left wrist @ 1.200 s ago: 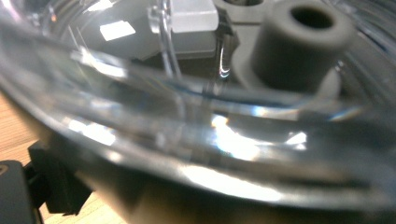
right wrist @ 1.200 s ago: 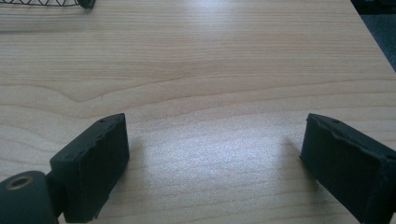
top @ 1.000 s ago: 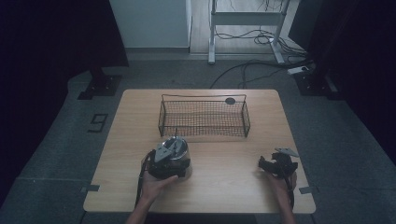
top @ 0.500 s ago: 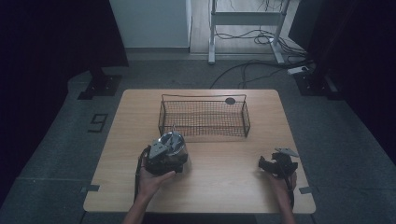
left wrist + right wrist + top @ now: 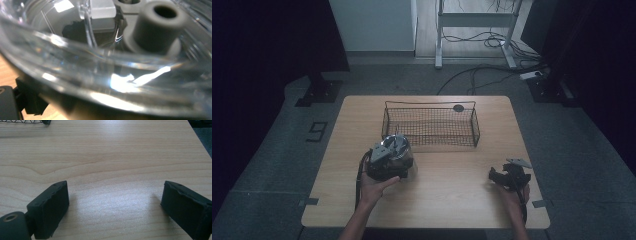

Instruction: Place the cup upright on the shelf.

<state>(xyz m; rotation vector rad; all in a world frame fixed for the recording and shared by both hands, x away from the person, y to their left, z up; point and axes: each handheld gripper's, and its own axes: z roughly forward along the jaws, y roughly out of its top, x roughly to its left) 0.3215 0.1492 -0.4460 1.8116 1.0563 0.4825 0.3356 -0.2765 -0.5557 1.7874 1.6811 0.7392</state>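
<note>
The clear round container with grey fittings inside is sitting right at the front of my left gripper, just in front of the near left corner of the basket; from the high view I am not managing to tell whether it is resting on the wood or hanging just above it. In the left gripper view its curved transparent wall is pressing up close to the camera, with a grey hollow post and a pale grey block showing through it. A bit of black jaw is peeking in at the lower left, but I am unable to tell whether the jaws are clamping the container or merely lying around it.

The light wooden rectangular table is carrying everything. The dark wire-mesh rectangular basket is standing on its far half. My left hand is gripping the left gripper from behind.

My right gripper is lying near the right front of the table, well apart from the container, with my right hand on it. In the right gripper view its jaws are standing spread wide, with wood grain between them.

A small dark round disc is lying just behind the basket's far rim.
</note>
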